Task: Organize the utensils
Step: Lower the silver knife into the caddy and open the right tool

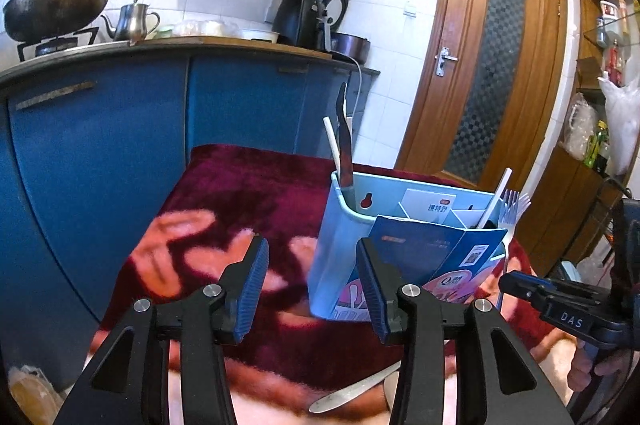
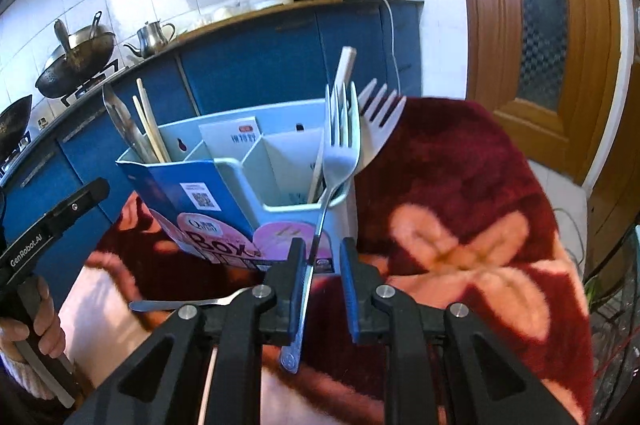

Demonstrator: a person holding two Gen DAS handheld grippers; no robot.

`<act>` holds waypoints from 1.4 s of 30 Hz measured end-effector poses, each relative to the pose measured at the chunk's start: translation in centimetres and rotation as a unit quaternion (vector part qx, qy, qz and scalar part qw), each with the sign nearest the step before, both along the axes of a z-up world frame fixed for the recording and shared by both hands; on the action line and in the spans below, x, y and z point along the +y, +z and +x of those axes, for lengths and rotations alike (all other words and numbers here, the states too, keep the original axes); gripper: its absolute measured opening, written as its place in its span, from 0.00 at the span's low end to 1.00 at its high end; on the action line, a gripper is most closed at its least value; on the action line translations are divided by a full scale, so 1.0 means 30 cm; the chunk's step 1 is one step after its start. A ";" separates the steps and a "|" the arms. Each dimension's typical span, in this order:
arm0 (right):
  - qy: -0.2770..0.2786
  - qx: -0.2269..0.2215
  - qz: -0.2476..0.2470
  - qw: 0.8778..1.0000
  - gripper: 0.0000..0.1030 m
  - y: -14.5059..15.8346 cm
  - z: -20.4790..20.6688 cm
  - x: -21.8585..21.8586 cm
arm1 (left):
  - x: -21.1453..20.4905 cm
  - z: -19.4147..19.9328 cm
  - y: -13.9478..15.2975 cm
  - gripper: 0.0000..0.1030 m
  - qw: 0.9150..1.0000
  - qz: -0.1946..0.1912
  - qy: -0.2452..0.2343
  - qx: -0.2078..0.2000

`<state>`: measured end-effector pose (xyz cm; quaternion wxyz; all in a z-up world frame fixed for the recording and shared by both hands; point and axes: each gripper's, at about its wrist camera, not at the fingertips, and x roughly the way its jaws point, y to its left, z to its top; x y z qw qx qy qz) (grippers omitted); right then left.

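Observation:
A light blue utensil holder with several compartments stands on a red flowered blanket; it also shows in the right wrist view. It holds a knife, chopsticks and a white plastic fork. My left gripper is open and empty just before the holder. My right gripper is open; a metal fork stands tines-up between its fingers, leaning against the left one, over the holder's right compartment. A metal spoon lies on the blanket, also in the right wrist view.
Blue kitchen cabinets stand behind the blanket, with a wok, kettle and air fryer on the counter. A wooden door is to the right, shelves beside it.

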<state>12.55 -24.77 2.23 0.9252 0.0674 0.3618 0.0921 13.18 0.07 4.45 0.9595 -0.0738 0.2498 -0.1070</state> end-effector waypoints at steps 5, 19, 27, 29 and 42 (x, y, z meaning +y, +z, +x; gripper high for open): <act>0.011 0.018 0.018 1.000 0.15 -0.014 0.036 -0.003 | -0.001 0.005 -0.009 0.45 1.000 0.000 -0.001 0.004; 0.021 -0.039 0.039 0.998 0.03 0.057 -0.053 0.003 | 0.001 0.014 -0.019 0.45 1.000 -0.007 -0.001 0.010; -0.005 -0.146 0.027 0.989 0.03 0.191 -0.074 0.009 | 0.000 0.016 -0.025 0.45 1.000 -0.008 0.000 0.012; -0.009 -0.167 0.023 0.986 0.03 0.218 -0.052 0.019 | 0.000 0.016 -0.025 0.45 1.000 -0.008 0.000 0.013; -0.010 -0.228 -0.001 0.974 0.03 0.184 0.140 0.094 | 0.001 0.026 -0.042 0.45 1.000 -0.015 -0.005 0.019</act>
